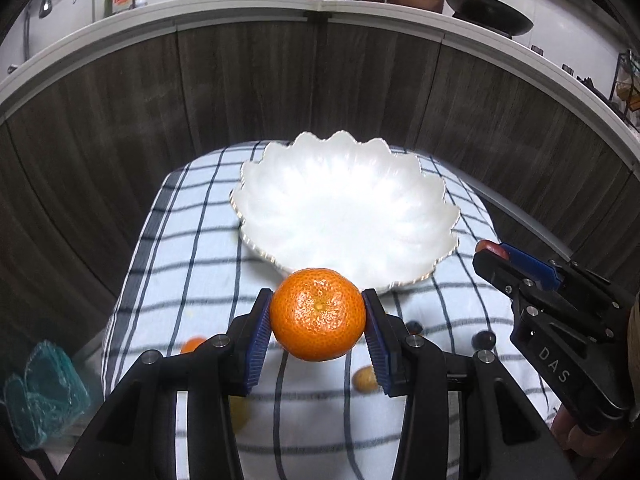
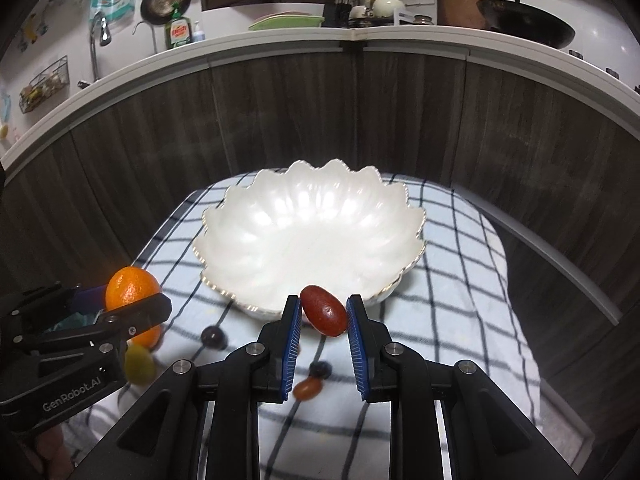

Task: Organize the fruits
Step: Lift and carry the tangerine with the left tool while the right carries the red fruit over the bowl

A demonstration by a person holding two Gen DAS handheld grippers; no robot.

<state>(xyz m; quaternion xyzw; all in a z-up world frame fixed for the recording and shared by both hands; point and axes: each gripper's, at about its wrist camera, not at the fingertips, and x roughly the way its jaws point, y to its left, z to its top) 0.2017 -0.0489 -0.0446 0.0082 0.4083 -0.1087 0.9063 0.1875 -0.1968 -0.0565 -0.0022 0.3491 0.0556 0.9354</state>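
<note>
My left gripper (image 1: 318,316) is shut on a mandarin orange (image 1: 318,314) and holds it above the cloth, just short of the near rim of the white scalloped bowl (image 1: 348,212). My right gripper (image 2: 323,314) is shut on a dark red oval fruit (image 2: 324,311), also just before the bowl's (image 2: 308,236) near rim. The bowl holds nothing. The right gripper shows at the right of the left wrist view (image 1: 494,254). The left gripper with the orange (image 2: 130,286) shows at the left of the right wrist view.
A blue-checked cloth (image 2: 460,288) covers the small table. Loose fruits lie on it near me: dark grapes (image 2: 212,336) (image 2: 320,369), a small red tomato (image 2: 307,389), a yellow-green fruit (image 2: 138,362), a second orange (image 1: 193,345). A dark wood cabinet front (image 2: 280,120) stands behind.
</note>
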